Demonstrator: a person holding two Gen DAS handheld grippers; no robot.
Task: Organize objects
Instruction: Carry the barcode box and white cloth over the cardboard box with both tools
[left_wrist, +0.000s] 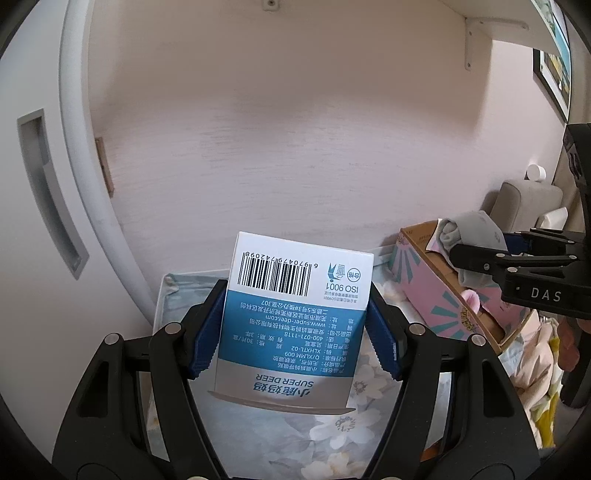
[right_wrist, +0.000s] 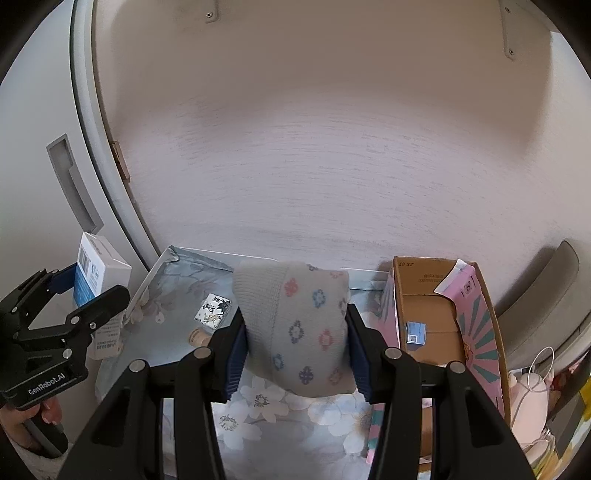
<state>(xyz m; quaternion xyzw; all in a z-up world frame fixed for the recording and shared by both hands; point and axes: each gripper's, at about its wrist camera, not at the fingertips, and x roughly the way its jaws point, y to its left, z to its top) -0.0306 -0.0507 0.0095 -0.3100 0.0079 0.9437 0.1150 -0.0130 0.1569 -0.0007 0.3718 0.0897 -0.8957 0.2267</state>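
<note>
Left gripper (left_wrist: 295, 332) has its fingers clamped on a white-and-blue Super Deer box (left_wrist: 295, 317), while the right gripper (right_wrist: 295, 347) pinches a flowery grey knit bundle (right_wrist: 299, 325) beside the pink cardboard box (right_wrist: 476, 325).

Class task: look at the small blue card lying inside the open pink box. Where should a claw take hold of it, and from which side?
Grip the blue card by two opposite edges, coming straight down through the pink box's open top. It lies flat on the bottom, and the walls block any sideways approach.
</note>
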